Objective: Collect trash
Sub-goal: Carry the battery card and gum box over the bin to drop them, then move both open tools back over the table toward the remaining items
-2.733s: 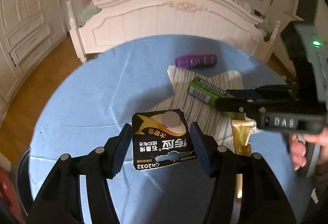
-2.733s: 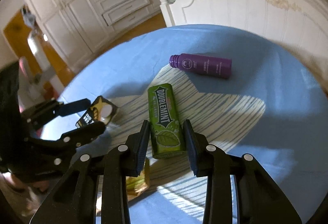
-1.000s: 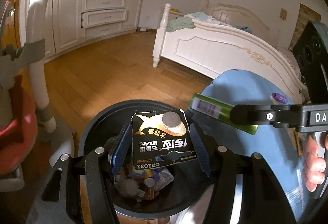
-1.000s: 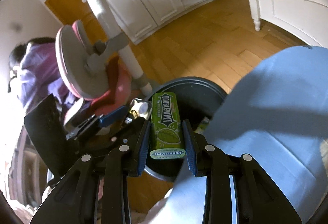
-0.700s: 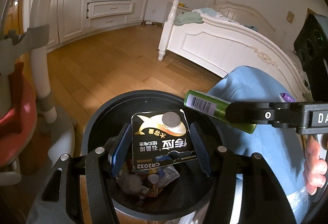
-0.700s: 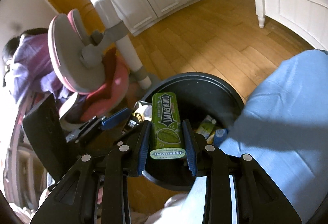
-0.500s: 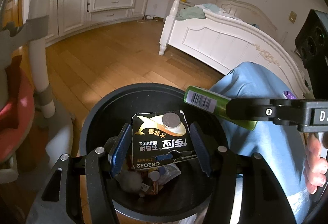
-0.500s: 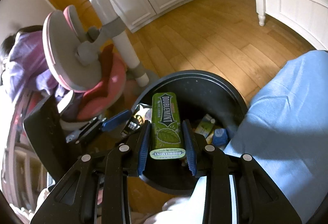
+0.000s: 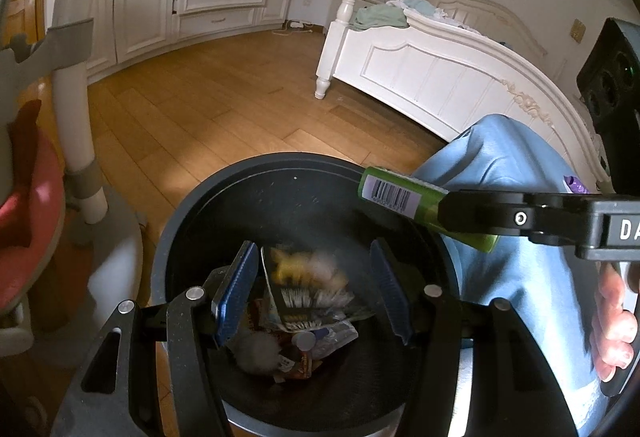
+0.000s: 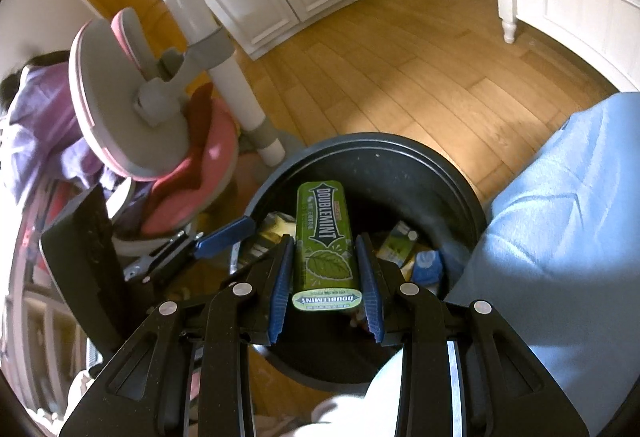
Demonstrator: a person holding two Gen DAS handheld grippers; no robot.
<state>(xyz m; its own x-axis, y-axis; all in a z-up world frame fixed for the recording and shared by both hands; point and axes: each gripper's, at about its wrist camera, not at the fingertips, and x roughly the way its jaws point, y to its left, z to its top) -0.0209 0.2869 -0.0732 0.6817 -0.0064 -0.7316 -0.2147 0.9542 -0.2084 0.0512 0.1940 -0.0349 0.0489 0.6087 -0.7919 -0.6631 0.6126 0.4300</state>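
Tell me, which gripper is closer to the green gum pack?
Right. The right gripper clamps the gum pack above the bin; the left gripper hangs apart from it, over the same bin.

Both tools point steeply downward, side by side – the left tool (image 9: 314, 289) has its blue pads spread apart, gripping nothing; the right tool (image 10: 325, 277) has its pads pressed on something, a bare hand (image 9: 614, 329) on its handle
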